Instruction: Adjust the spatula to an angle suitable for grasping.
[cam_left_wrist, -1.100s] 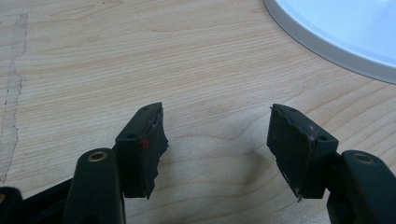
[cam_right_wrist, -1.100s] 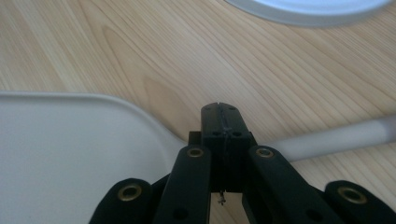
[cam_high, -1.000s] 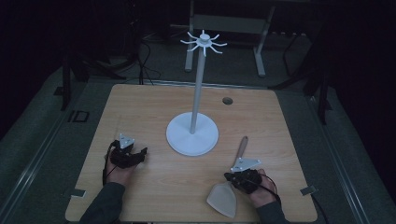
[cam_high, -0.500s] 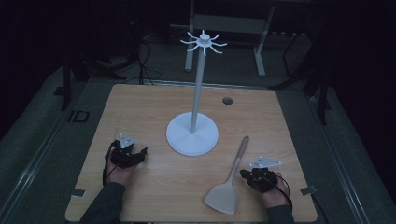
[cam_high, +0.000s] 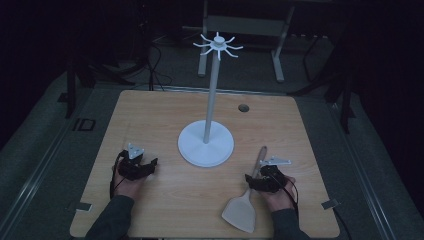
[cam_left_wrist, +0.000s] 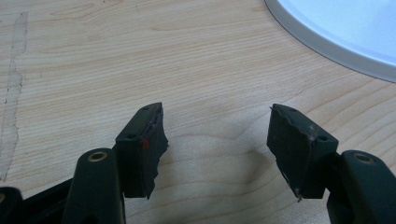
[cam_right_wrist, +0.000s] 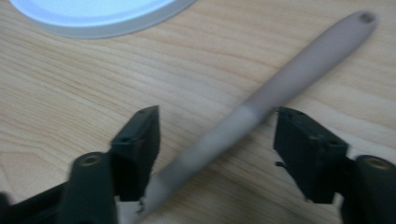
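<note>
A grey spatula (cam_high: 241, 212) lies flat on the wooden table (cam_high: 150, 115) at the front right, with its handle (cam_high: 261, 155) pointing away from me. My right gripper (cam_high: 251, 180) sits low over the middle of that handle, open, one jaw on each side. In the right gripper view the handle (cam_right_wrist: 299, 70) runs diagonally between the open jaws of the right gripper (cam_right_wrist: 217, 112), and I see no contact. My left gripper (cam_high: 147, 165) rests at the front left, and the left gripper view has the left gripper (cam_left_wrist: 217, 116) open over bare wood.
A white stand (cam_high: 213, 100) with a round base (cam_high: 190, 145) and a ring of hooks (cam_high: 218, 44) on top rises from the table's middle. Its base rim (cam_left_wrist: 355, 42) lies just ahead of the left gripper. A small dark hole (cam_high: 243, 107) marks the far right.
The right gripper swung out to the right of the spatula, then came back left over its handle. The left gripper and the spatula stayed put.
</note>
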